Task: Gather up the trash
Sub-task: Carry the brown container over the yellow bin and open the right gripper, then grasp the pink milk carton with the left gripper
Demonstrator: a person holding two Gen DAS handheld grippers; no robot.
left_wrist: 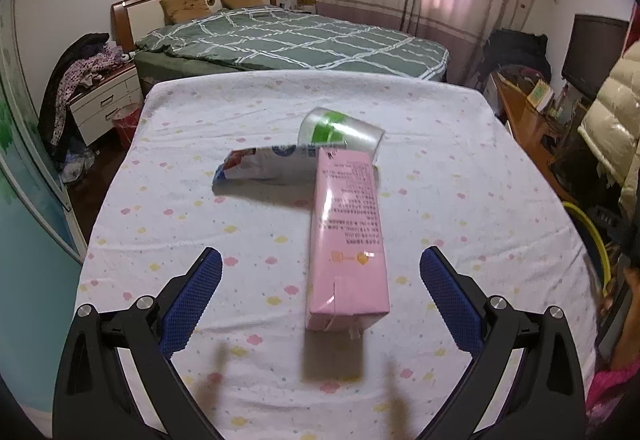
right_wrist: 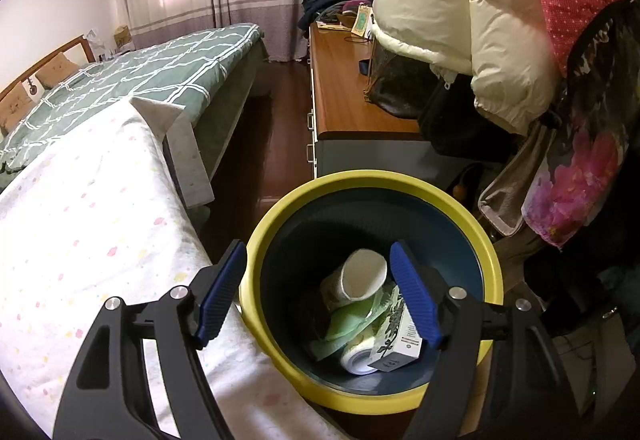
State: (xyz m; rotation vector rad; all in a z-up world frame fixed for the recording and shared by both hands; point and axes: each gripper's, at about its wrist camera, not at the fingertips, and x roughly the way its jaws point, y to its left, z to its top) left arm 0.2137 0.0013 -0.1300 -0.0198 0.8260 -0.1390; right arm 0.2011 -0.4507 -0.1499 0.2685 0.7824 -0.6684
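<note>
In the left wrist view a pink carton (left_wrist: 347, 240) lies on the white dotted tablecloth (left_wrist: 200, 160), pointing toward me. A white and blue packet (left_wrist: 264, 168) lies flat behind it on the left, and a clear cup with a green label (left_wrist: 340, 130) lies on its side behind that. My left gripper (left_wrist: 320, 276) is open, its blue pads either side of the carton's near end and above it. In the right wrist view my right gripper (right_wrist: 320, 280) is open and empty above a yellow-rimmed bin (right_wrist: 276, 208) that holds a paper cup (right_wrist: 356, 276), a small box (right_wrist: 400, 336) and green wrappers.
The bin stands on the floor at the table's right edge; its rim also shows in the left wrist view (left_wrist: 592, 236). A green bed (left_wrist: 288, 40) lies beyond the table. A wooden dresser (right_wrist: 344, 92) and hanging coats (right_wrist: 460, 0) stand right of the bin.
</note>
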